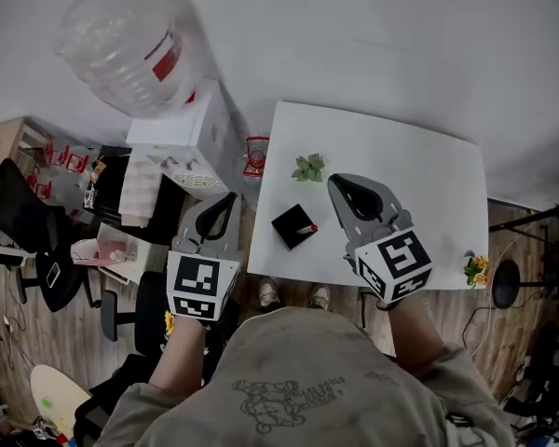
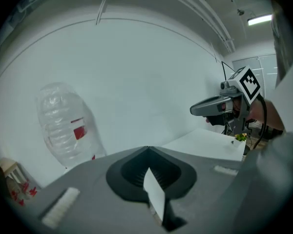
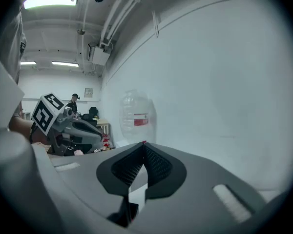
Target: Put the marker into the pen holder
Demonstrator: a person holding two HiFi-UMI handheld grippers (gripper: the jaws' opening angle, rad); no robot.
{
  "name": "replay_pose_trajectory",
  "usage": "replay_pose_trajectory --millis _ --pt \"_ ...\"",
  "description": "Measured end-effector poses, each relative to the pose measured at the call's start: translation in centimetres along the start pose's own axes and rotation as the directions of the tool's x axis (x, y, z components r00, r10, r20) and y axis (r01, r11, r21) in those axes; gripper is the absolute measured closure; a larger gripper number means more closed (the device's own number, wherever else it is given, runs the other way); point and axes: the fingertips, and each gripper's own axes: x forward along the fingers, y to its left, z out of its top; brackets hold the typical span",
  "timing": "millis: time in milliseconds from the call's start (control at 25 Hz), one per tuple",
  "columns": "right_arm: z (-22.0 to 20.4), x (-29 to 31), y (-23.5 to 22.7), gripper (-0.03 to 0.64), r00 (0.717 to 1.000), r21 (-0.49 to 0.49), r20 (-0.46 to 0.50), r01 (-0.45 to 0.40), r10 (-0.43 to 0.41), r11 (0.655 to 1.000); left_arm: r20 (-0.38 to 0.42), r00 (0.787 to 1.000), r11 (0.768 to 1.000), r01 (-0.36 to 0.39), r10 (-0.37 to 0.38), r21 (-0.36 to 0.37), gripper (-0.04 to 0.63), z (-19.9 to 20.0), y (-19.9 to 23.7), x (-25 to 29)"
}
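- A white desk (image 1: 419,184) is seen from above, its far edge set against the wall.
- A black pen holder (image 1: 291,223) is stood near the near left corner.
- A small green plant (image 1: 308,167) is placed closer to the far left corner.
- What seems to be a small pot of yellow flowers (image 1: 475,270) is set at the near right corner.

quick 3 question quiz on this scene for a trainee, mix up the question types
1. True or false: the right gripper holds the marker.
2. The marker is: A) held by a gripper B) in the black pen holder C) out of sight.
3. How do the left gripper's jaws stand, and what is between them?

Key: 1 false; 2 B; 3 together, with nothing between them.
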Motion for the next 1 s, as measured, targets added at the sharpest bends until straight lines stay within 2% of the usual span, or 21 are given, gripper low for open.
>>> replay_pose_trajectory --millis 200,360,560,680,840,1000 --pt "5.6 -2.8 0.2 0.588 0.990 -0.041 0.140 0.021 -0.015 0.999 0.114 0.994 0.998 -0.010 0.004 0.058 0.595 5.4 0.0 -2.3" --pt "8.9 -5.5 0.7 0.588 0.974 -0.069 0.223 0.051 -0.034 0.996 0.238 0.971 0.996 -0.014 -0.006 0.085 0.595 10.3 -0.8 -4.7" --pt "10.2 -8.3 0.0 0.589 0.950 -0.084 0.296 0.126 -0.096 0.988 0.259 0.966 0.997 -0.009 -0.010 0.072 0.595 11.1 -1.2 -6.1" --pt "9.7 -8.9 -0.6 0.590 0.949 -0.074 0.294 0.141 -0.114 0.987 0.249 0.968 0.998 -0.022 0.007 0.056 0.595 10.2 -0.8 -6.5" --pt "7.1 -7.9 -1.1 0.589 0.967 -0.075 0.231 0.131 -0.111 0.988 0.224 0.974 1.000 -0.008 0.009 -0.003 0.595 8.9 -0.7 -6.6" --pt "3.9 -6.2 -1.0 0.589 0.986 -0.074 0.142 0.100 -0.089 0.992 0.204 0.979 1.000 0.007 -0.012 0.023 0.594 7.1 -1.4 -5.7"
